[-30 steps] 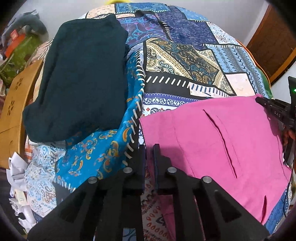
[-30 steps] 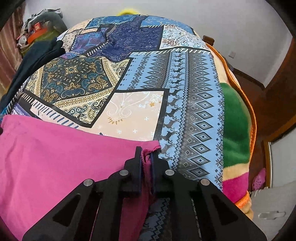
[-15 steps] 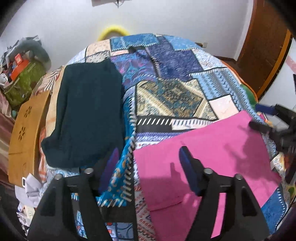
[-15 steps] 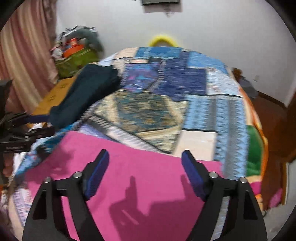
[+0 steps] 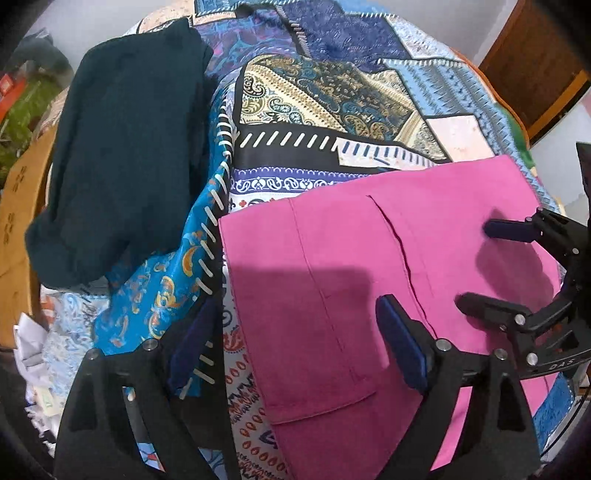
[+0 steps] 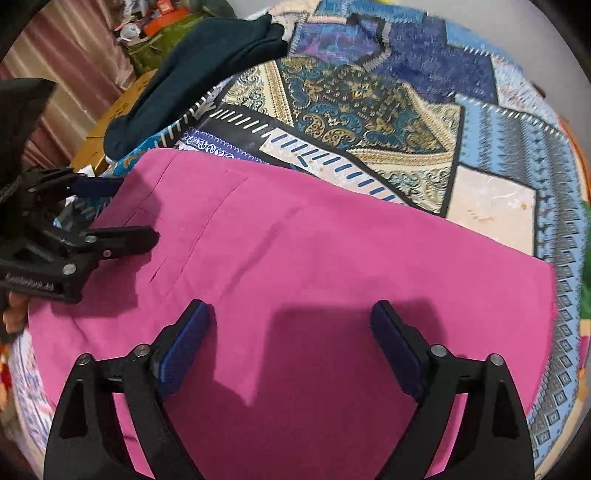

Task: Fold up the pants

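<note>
**Two grippers spread wide over one pink pair of pants**

From the left wrist camera I count two garments on the bed. One is the pink pants (image 5: pixel 369 273), lying flat as a folded rectangle on the near right part of the patchwork bedspread (image 5: pixel 332 88), seams and a pocket slit showing on top. The other is a dark green garment (image 5: pixel 122 144), laid at the far left of the bed, well apart from the pants. Two grippers show here. The left gripper (image 5: pixel 291 339) hangs above the pants' left edge with its fingers far apart and nothing between them; one blue pad sits over the pink cloth, the other over the bedspread beside it. The right gripper (image 5: pixel 476 266) comes in from the right edge, above the pants' right end, its fingers also spread and empty. A wooden piece (image 5: pixel 14 206) stands at the left of the bed.

From the right wrist camera the count is the same: one pink pants (image 6: pixel 332 266), one dark green garment (image 6: pixel 192 70), two grippers. The right gripper (image 6: pixel 291 325) is wide apart over the pants, casting a shadow on the cloth, gripping nothing. The left gripper (image 6: pixel 129 210) reaches in from the left over the pants' far end, fingers parted. Beyond the bed's far left corner sits a blurred heap of clutter (image 6: pixel 162 22), perhaps bags or boxes; I cannot make out what holds what.
</note>
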A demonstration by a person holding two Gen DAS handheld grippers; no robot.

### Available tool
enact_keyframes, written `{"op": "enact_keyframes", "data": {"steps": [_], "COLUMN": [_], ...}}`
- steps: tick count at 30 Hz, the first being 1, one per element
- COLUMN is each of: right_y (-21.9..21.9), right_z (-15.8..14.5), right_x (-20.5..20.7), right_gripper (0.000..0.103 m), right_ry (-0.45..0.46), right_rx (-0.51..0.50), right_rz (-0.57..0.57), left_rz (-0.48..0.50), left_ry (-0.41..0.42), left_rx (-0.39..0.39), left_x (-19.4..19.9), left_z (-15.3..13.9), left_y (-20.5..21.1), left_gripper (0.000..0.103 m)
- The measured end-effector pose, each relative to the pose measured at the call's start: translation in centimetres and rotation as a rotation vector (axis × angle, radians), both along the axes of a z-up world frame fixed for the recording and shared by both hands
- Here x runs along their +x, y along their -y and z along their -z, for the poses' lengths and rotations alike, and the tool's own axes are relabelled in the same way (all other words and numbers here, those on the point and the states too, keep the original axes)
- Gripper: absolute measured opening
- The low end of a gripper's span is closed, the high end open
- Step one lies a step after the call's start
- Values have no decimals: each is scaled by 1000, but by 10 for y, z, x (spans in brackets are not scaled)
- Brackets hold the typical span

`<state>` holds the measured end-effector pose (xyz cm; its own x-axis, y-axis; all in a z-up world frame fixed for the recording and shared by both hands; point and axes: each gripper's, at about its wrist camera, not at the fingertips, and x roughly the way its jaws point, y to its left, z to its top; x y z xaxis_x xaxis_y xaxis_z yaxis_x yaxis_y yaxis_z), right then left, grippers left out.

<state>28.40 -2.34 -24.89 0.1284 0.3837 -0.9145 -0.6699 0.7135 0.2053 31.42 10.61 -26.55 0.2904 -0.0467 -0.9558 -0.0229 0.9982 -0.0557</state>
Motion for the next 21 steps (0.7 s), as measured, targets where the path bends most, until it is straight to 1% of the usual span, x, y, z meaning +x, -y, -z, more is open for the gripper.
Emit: {"op": "enact_keyframes", "data": {"steps": [3,6,9,14,17,21], "right_y": [12,28,45,70,83,104], "right_z": [-2,-3,-7,-16,-18,-21], "right_x": [-6,-14,-23,-41,-48,-61], "right_gripper": [95,95,95,95,95,95], "right_ry": [-12,-8,-13,15,42,58], "right_rx": [0,-19,-14,-20,-27,-43], "right_rz": [11,26,46,66,87,146], "left_rz": [2,2,-5,-13,-9,6], "left_ry": [0,4,11,17,35,62], "left_rx": [-5,8,21,16,43,112], "left_x": [-6,-15,-26,-44,-57,-76], "left_z": [-2,-6,-11,-20,-28,-37], "left_y": [-2,-4,-5,-7,-4,1], "left_gripper": [90,91,91,91,91,91]}}
